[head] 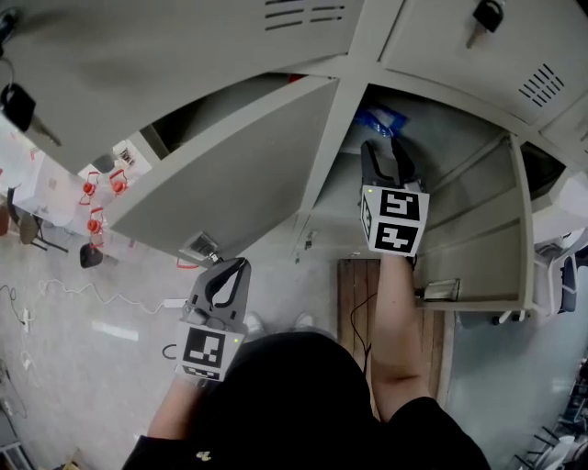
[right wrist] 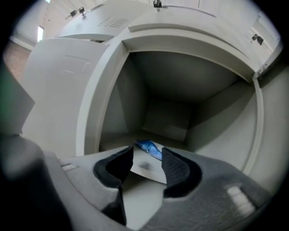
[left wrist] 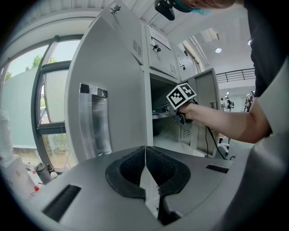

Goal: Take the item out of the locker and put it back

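Observation:
A blue plastic packet [head: 379, 119] lies on the floor of the open grey locker compartment [head: 450, 147]. In the right gripper view the packet [right wrist: 150, 149] rests just beyond the fingertips, partly hidden by them. My right gripper [head: 387, 151] reaches into the compartment mouth and stands open [right wrist: 147, 162], its pads apart and pressing on nothing. My left gripper [head: 231, 273] hangs low beside the open door of the neighbouring locker [head: 248, 165]; its jaws meet [left wrist: 145, 151], shut and empty.
The compartment's own door [head: 473, 239] swings out to the right. Padlocks [head: 487, 15] hang on the closed doors above. A wooden board [head: 354, 298] lies on the floor below the lockers. Red-capped bottles [head: 94, 197] and cables sit at the left, and a chair [head: 562, 275] at the right.

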Demonstrator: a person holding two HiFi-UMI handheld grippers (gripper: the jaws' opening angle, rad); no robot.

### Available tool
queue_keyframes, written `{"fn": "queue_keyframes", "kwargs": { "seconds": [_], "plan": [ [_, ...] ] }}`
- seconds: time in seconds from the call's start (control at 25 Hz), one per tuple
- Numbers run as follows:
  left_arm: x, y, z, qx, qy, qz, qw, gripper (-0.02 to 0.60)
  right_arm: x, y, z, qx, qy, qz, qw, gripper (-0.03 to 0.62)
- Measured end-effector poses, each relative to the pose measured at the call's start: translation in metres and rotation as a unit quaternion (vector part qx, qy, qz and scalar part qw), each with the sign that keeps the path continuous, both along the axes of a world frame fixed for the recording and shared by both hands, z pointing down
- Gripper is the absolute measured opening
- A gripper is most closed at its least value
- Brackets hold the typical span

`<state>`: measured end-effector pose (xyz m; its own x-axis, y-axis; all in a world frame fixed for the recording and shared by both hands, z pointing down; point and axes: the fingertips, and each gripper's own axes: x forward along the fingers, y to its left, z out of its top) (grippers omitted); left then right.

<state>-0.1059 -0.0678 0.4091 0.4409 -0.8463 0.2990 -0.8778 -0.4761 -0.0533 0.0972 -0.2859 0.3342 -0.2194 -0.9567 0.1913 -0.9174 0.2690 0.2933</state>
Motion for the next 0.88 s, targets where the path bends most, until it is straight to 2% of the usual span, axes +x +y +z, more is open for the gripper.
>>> {"fn": "queue_keyframes", "kwargs": {
  "seconds": [0.16, 0.44, 0.76, 0.88],
  "plan": [
    [0.008, -0.003, -0.001, -0.002, 0.006, 0.012, 0.9999, 0.014, -0.003, 0.024, 0.000, 0.001, -0.016, -0.011, 1.000, 0.195],
    [0.022, -0.010, 0.002, 0.012, -0.010, 0.054, 0.9984, 0.012, -0.011, 0.069, 0.008, -0.014, -0.064, -0.039, 0.997, 0.193],
    [0.037, -0.014, -0.001, -0.004, 0.016, 0.062, 0.9979, 0.014, -0.012, 0.112, 0.027, -0.041, -0.095, -0.054, 0.993, 0.178],
    [0.041, -0.016, 0.002, 0.007, 0.002, 0.084, 0.9964, 0.012, -0.011, 0.126, 0.037, -0.050, -0.103, -0.052, 0.992, 0.155]
  ]
}}
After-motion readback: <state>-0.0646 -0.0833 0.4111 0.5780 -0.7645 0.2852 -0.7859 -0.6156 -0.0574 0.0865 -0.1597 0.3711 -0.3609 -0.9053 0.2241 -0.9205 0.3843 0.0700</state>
